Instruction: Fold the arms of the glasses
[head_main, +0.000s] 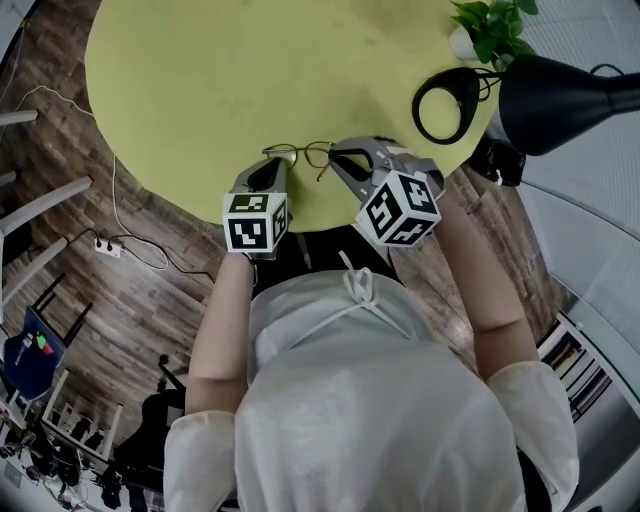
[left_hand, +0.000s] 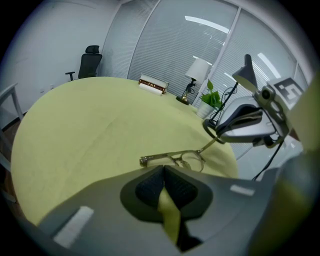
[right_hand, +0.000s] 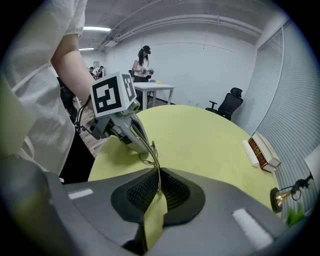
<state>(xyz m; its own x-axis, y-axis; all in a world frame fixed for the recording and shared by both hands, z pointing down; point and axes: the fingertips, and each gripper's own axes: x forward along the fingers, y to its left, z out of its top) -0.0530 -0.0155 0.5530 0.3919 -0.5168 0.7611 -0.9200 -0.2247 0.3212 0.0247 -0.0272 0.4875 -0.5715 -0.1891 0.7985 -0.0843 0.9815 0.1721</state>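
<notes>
Thin gold-rimmed glasses (head_main: 300, 153) lie near the front edge of the round yellow-green table (head_main: 190, 80). My right gripper (head_main: 335, 158) is shut on one thin metal arm of the glasses (right_hand: 150, 155), which runs between its pads (right_hand: 145, 192). In the left gripper view the frame (left_hand: 177, 158) lies just beyond my left gripper (left_hand: 163, 169), and that arm slants up to the right gripper (left_hand: 212, 131). The left gripper's (head_main: 272, 165) pads meet at the tip with nothing seen between them. It stands right at the frame's left hinge end.
A black desk lamp (head_main: 560, 95) and a potted plant (head_main: 495, 30) stand at the table's right rim. Books (left_hand: 152, 86) and a small shaded lamp (left_hand: 197, 75) sit at the far edge. An office chair (left_hand: 90, 62) stands beyond, and a power strip (head_main: 108, 247) lies on the floor.
</notes>
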